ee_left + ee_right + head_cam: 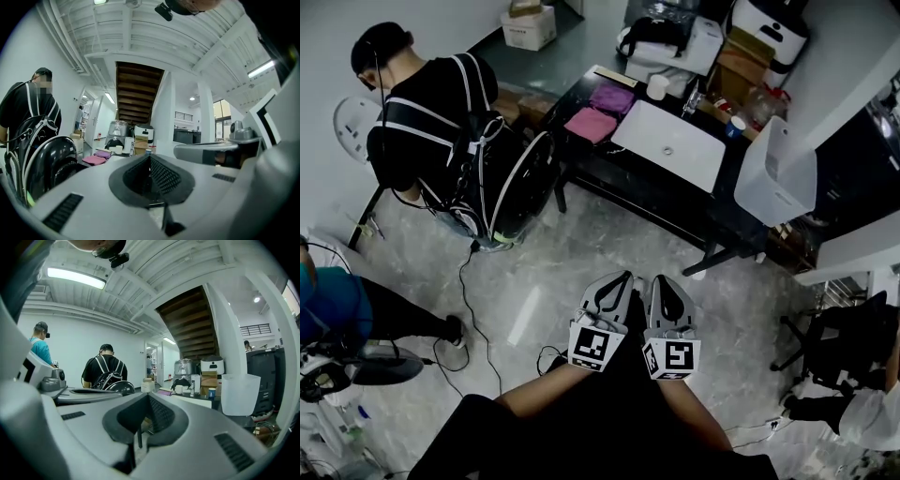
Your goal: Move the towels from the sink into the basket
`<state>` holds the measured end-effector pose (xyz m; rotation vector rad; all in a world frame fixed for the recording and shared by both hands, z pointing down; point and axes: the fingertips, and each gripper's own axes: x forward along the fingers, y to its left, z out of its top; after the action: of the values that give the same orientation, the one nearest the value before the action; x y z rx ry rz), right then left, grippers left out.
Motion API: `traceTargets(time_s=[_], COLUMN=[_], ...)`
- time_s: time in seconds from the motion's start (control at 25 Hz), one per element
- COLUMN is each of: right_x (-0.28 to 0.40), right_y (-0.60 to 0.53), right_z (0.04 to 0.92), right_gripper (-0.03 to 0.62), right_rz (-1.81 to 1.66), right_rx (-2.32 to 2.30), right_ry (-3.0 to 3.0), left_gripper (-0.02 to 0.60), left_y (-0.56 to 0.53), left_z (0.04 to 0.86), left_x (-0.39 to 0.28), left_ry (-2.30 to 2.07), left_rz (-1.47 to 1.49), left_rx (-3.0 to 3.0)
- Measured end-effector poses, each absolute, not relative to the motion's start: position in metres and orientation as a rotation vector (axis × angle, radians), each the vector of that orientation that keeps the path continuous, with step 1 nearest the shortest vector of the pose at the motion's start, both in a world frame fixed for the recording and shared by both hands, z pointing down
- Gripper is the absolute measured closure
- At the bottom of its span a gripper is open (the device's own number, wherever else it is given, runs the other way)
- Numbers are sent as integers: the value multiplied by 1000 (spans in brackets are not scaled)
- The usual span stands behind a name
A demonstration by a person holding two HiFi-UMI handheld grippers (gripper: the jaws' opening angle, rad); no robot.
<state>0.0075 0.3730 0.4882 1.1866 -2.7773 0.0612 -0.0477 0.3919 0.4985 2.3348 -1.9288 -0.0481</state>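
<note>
Head view: left gripper (617, 281) & right gripper (664, 284) sit side by side over open grey floor (581, 253), well short of the dark table (675, 202). Pink towel (591, 124) & purple towel (612, 97) lie on the tabletop just left of the white sink (667, 148), white basket (775, 173) stands by the table's right end, person in black (422, 103) w/ backpack (502, 183) is near its left corner, cable (469, 300) on the floor. Left gripper view: jaws together, nothing btwn them, towels far ahead past the backpack. Right gripper view: jaws together, empty, basket ahead to the right.
</note>
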Motion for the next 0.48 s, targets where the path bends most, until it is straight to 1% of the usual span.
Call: traceTargets(time_s=[0.28, 0.48], right_x=[-4, -14], right_y=[293, 223], right_z=[502, 508], right_gripper=[583, 583], right_rz=[144, 180], right_rx=[1180, 1137], right_ry=[-2798, -2806], left_gripper=[568, 568], left_y=[317, 238], left_z=[509, 513], left_x=[-56, -67], left_ry=[-1937, -1956], left_rz=[33, 49], left_rx=[2335, 2307])
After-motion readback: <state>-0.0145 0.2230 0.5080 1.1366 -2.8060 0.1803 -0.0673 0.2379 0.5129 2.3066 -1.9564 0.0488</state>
